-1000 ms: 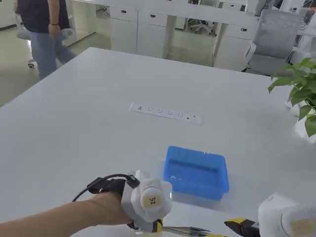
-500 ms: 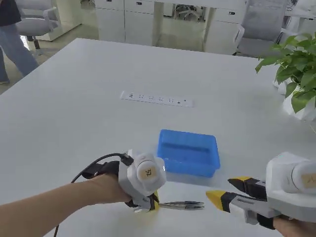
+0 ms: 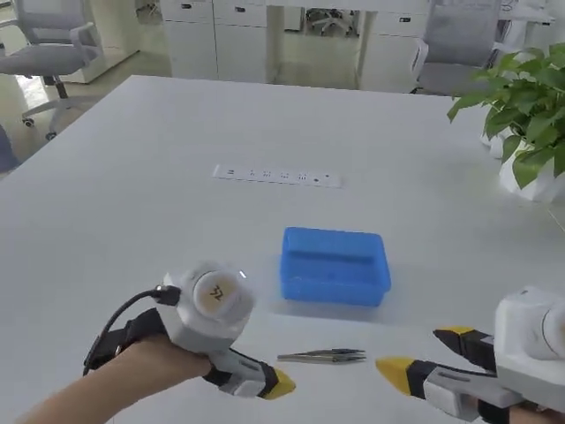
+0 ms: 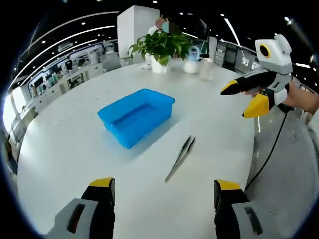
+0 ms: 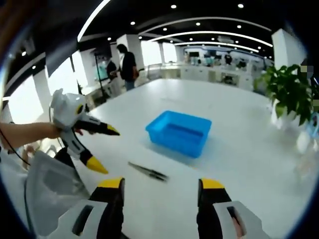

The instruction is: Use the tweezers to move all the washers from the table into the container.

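Slim metal tweezers (image 3: 322, 356) lie flat on the white table, just in front of the blue container (image 3: 334, 265). My left gripper (image 3: 265, 382) hovers open to the left of the tweezers' end, not touching them. My right gripper (image 3: 422, 350) is open on their right, yellow tips pointing at them. In the left gripper view the tweezers (image 4: 180, 158) lie ahead between the jaws of the left gripper (image 4: 164, 186), with the container (image 4: 135, 116) beyond and the right gripper (image 4: 240, 99) opposite. In the right gripper view the tweezers (image 5: 148, 172) rest before the right gripper (image 5: 161, 183), near the container (image 5: 179, 131).
A white power strip (image 3: 276, 176) lies behind the container. A potted plant (image 3: 521, 97) stands at the table's right edge. Office chairs and cabinets are beyond the far edge. A person (image 5: 130, 67) stands far off in the right gripper view.
The left gripper has drawn back leftward from the tweezers' end, and they lie free on the table. The right gripper has come further into view. The head camera has shifted.
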### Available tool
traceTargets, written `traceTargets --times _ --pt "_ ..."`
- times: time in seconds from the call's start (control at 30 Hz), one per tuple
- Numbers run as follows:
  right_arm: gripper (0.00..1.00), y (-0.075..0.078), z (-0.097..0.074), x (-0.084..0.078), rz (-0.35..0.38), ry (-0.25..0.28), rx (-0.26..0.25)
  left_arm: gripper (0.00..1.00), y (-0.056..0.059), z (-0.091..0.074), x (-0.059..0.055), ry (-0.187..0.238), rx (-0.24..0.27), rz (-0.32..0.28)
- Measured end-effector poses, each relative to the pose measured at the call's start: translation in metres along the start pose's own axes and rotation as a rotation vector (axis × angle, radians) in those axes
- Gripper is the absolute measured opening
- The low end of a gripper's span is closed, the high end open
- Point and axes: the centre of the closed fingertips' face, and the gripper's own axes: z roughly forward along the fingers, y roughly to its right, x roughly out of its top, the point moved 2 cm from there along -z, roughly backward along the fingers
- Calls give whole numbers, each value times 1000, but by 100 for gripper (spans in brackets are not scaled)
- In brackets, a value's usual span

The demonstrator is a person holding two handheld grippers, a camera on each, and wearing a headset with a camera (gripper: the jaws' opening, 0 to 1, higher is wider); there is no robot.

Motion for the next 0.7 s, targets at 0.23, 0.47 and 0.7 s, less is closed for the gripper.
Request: traceTargets --times 0.23,0.47,0.7 --pt "68 -4 -1 -8 -5 -27 2 99 10 -23 -12 44 62 -127" --pt "70 -1 0 -17 3 -41 0 99 16 -43 -10 98 93 -218" --pt "71 1 -4 -13 25 -22 -6 99 15 -45 -13 72 155 -164"
